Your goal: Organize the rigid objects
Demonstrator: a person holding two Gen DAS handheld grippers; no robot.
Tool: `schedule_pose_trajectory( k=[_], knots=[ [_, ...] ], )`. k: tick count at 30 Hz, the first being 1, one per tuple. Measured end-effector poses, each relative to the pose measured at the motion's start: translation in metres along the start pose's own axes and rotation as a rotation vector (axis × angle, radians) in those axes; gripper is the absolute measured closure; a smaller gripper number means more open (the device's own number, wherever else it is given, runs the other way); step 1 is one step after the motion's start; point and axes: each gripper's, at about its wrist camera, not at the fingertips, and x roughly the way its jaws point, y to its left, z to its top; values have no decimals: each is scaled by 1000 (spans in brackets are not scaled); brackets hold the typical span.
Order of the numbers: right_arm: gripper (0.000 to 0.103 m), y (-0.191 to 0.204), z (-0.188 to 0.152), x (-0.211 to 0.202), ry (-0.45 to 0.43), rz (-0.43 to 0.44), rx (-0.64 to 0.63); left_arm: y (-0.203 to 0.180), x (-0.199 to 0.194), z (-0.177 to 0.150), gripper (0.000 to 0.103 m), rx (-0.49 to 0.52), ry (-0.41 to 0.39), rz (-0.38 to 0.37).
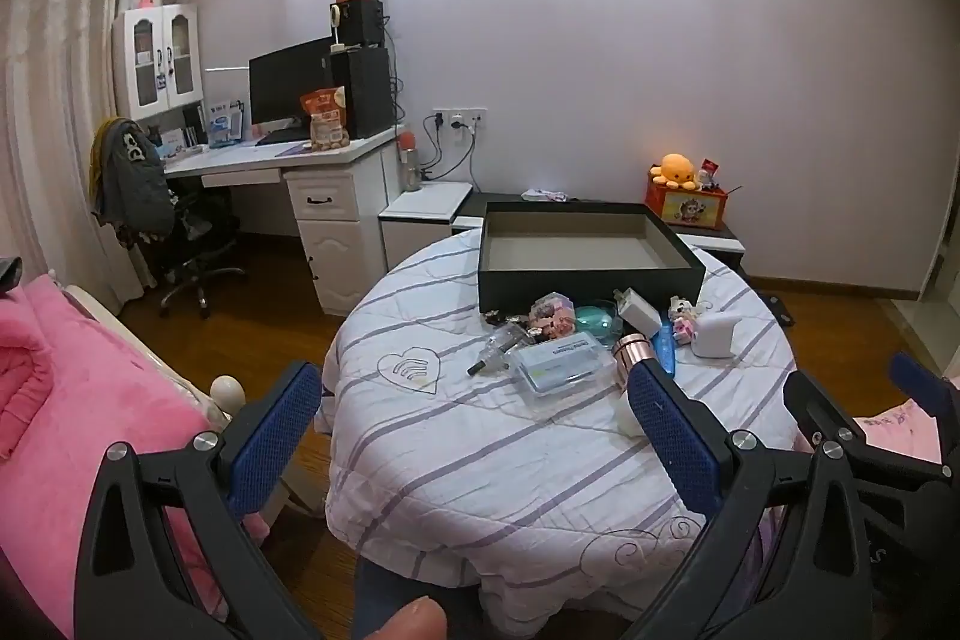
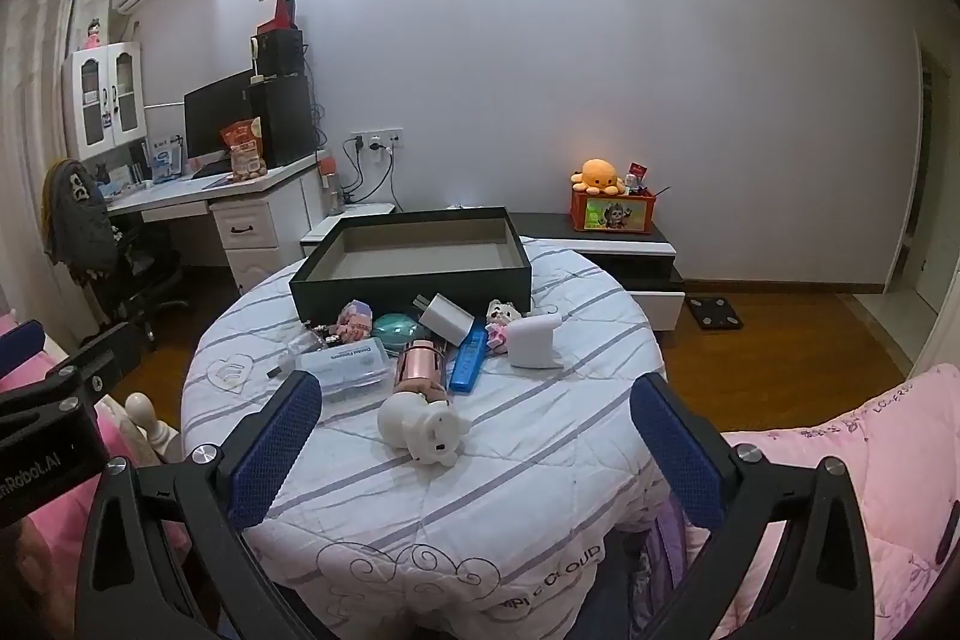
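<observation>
A shallow black box stands empty at the far side of the round table; it also shows in the left wrist view. In front of it lies a cluster of small items: a white pig figure, a rose-gold cylinder, a blue case, a clear plastic box, a white charger, a teal case and a white block. My right gripper is open and empty above the near table edge. My left gripper is open and empty, left of the right one.
A pink bed lies at the left, pink bedding at the right. A white desk with a monitor and an office chair stand at the back left. A low cabinet with an orange plush stands behind the table.
</observation>
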Motion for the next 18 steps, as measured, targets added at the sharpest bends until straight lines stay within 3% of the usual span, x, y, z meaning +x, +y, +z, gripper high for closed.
schedule_pose_trajectory(
  k=[18],
  knots=[
    [0,-1,10,-6,-12,6,10,-5,-1,-1,0,-12,7,8]
  ],
)
